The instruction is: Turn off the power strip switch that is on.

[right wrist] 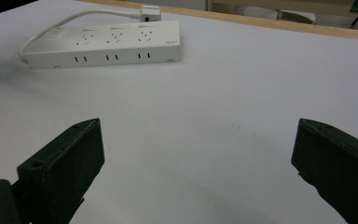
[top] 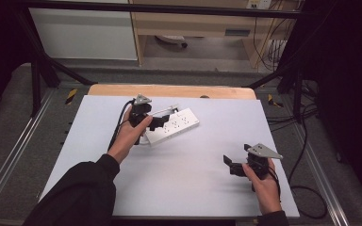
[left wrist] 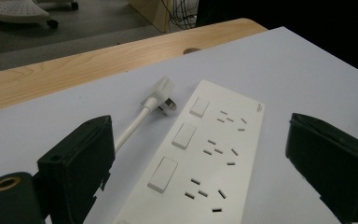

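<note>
Left tongs [left wrist: 200,163] spread wide over power strip [left wrist: 205,154]

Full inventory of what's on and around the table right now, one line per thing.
power strip: 1, white, three switches, far-left part of the sheet
plug: 1, white, on its cord, lying beside the strip
sheet: 1, pale grey, covers the table
table: 1, light wood, far edge bare
left gripper: 1, black, open, over the strip's near end
right gripper: 1, black, open, above bare sheet near right
hands: 2, dark sleeves, from bottom
</note>
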Action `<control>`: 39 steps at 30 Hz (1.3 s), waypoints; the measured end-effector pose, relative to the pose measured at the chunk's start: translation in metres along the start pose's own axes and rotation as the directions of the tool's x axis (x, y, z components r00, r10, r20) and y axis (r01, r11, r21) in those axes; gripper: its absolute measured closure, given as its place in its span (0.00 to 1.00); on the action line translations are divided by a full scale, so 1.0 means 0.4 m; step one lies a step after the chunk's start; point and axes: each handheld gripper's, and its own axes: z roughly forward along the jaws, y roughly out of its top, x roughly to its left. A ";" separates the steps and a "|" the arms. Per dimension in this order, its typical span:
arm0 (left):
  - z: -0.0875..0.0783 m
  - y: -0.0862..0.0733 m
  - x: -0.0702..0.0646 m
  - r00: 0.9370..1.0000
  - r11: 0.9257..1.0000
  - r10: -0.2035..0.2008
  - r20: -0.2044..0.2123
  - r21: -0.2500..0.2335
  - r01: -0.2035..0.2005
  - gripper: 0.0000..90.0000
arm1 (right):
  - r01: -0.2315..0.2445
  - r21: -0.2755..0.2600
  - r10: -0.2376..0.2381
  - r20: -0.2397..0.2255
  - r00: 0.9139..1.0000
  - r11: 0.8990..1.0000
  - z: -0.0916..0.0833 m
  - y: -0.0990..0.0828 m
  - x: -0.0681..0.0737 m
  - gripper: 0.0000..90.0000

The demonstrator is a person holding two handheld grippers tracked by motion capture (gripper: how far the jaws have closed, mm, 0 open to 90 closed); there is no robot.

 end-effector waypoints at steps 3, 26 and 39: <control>-0.016 -0.001 -0.001 1.000 1.000 -0.004 0.002 -0.010 0.004 0.09 | -0.001 0.000 0.001 0.001 1.000 1.000 0.000 0.000 0.000 0.03; -0.145 -0.020 -0.006 0.999 0.998 0.001 0.042 -0.068 0.002 0.07 | 0.009 0.000 -0.009 -0.018 1.000 1.000 0.000 0.001 0.003 0.02; -0.215 -0.068 -0.013 0.999 0.997 0.003 0.033 -0.081 -0.001 0.08 | 0.007 0.002 -0.007 -0.022 1.000 1.000 0.000 0.001 0.005 0.02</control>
